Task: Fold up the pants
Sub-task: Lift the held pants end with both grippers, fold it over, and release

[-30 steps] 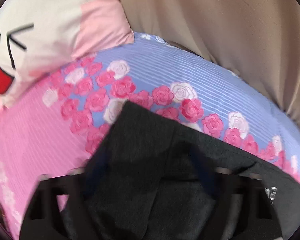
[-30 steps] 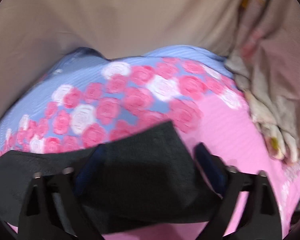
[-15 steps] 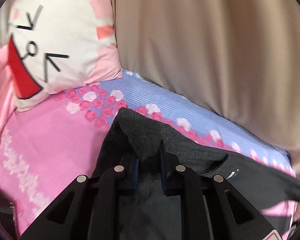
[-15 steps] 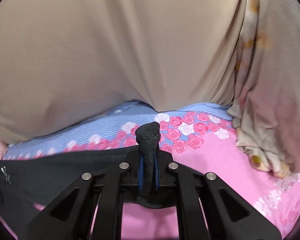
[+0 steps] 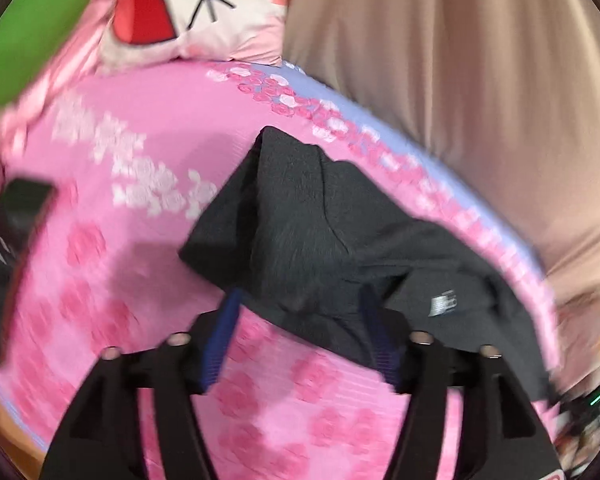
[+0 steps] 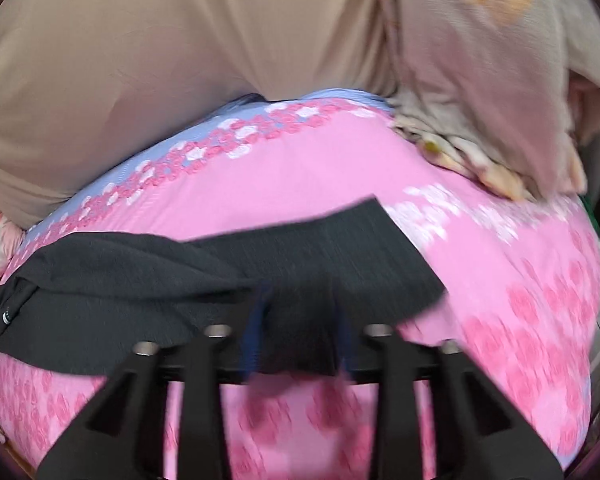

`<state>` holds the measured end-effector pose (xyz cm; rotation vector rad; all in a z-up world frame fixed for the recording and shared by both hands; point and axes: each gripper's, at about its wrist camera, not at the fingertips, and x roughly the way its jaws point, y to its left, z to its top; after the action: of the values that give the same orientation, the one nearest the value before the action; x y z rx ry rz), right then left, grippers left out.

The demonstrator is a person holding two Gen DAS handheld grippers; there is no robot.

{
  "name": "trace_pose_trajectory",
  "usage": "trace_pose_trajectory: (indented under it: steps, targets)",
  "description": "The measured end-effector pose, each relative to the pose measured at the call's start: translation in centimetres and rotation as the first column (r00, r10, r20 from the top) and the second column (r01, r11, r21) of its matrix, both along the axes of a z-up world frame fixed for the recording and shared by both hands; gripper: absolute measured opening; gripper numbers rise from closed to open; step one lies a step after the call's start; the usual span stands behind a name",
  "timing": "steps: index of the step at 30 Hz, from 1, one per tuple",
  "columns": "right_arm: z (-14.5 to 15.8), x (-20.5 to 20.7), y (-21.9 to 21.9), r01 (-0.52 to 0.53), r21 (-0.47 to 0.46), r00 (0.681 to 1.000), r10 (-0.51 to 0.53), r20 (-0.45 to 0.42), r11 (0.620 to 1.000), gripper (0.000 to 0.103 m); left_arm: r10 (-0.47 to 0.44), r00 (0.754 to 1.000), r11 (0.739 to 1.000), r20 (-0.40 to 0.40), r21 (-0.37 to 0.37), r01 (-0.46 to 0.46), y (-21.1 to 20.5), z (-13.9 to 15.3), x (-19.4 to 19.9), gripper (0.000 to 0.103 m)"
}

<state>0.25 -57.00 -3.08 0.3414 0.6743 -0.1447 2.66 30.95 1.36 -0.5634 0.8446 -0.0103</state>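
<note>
**Fold laid down, grip released**

Left wrist: left gripper [image 5: 300,336] spread wide, holding nothing; one pair of dark pants [image 5: 324,232] lying on the pink bedspread [image 5: 140,128], one pillow [image 5: 204,8] beyond.

Right wrist: right gripper [image 6: 300,340] likewise apart, pants [image 6: 220,280] loose between the fingers. Next, probably: regrip for another fold.

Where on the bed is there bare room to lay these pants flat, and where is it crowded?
Free: the pink sheet between the pants and the pillow, and the near strip under both grippers. Also right of the pants, below the blanket. Crowded: the phone at far left, the curtain behind.
</note>
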Motion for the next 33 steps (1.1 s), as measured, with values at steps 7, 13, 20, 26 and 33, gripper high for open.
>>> trace_pose_trajectory:
  steps: [7,13,20,26,33]
  targets:
    - [1.4,-3.7,2.5,-0.070,0.171,0.992,0.051,0.117,0.983,0.064,0.058,0.997,0.934,-0.060,-0.348,-0.075,0.7,-1.1,3.9,0.076]
    - [0.4,-3.8,4.6,-0.137,0.292,0.988,0.108,0.113,0.946,0.064,0.096,0.990,0.886,-0.105,-0.445,-0.133,2.1,-1.8,6.1,0.058]
    - [-0.8,-0.7,4.9,-0.128,0.422,0.992,0.114,0.059,0.898,0.065,0.082,0.986,0.908,-0.142,-0.398,-0.133,3.1,-1.2,6.0,0.012]
    - [-2.4,4.2,2.1,-0.009,0.545,0.999,0.030,-0.030,0.838,0.062,0.069,0.988,0.912,-0.142,-0.392,-0.120,3.3,-0.6,6.3,0.011]
    - [5.1,4.1,1.3,-0.071,0.411,0.987,0.004,0.162,0.909,0.000,0.041,0.996,0.960,-0.077,-0.273,-0.061,3.9,5.0,7.0,0.010]
